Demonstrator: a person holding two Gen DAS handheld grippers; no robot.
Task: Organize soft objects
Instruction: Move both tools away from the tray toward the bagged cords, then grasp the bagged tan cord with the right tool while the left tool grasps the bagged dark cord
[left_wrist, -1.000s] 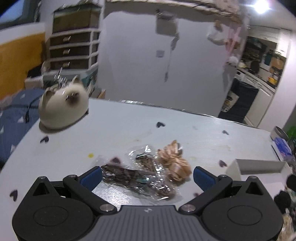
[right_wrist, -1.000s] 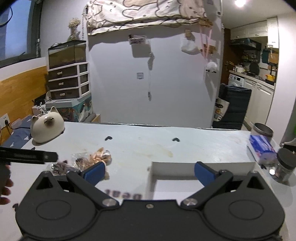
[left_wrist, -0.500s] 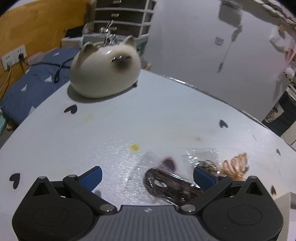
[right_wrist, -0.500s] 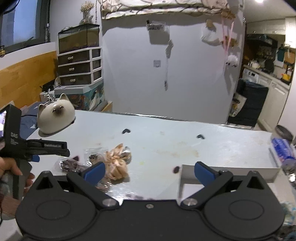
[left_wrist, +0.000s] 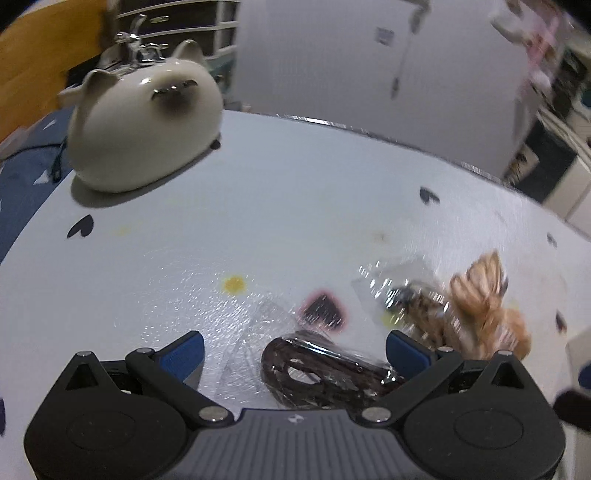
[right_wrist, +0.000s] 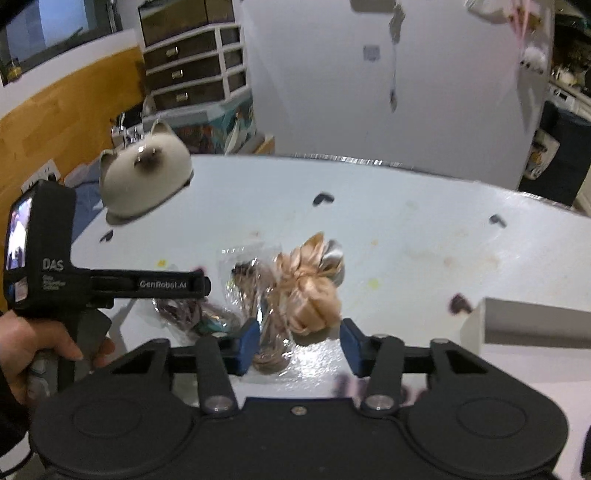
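Note:
A beige satin scrunchie (right_wrist: 310, 291) lies on the white table (right_wrist: 406, 229), beside clear bags with dark hair ties (right_wrist: 255, 284). My right gripper (right_wrist: 297, 341) is open with its blue fingers on either side of the scrunchie's near end, not touching it that I can tell. In the left wrist view a bagged dark brown hair tie (left_wrist: 314, 373) lies between the fingers of my open left gripper (left_wrist: 295, 350); the scrunchie (left_wrist: 484, 314) is to its right. The left gripper body (right_wrist: 110, 284) shows in the right wrist view, at the left.
A white cat-shaped ceramic figure (left_wrist: 144, 125) stands at the table's far left (right_wrist: 144, 177). A white open box (right_wrist: 532, 325) sits at the right. Small dark heart marks (left_wrist: 428, 194) dot the table. Drawers (right_wrist: 192, 70) stand beyond the table.
My right gripper has moved left and down to the scrunchie and its jaws have narrowed around it. My left gripper has stayed low over the bagged hair tie, shifting slightly.

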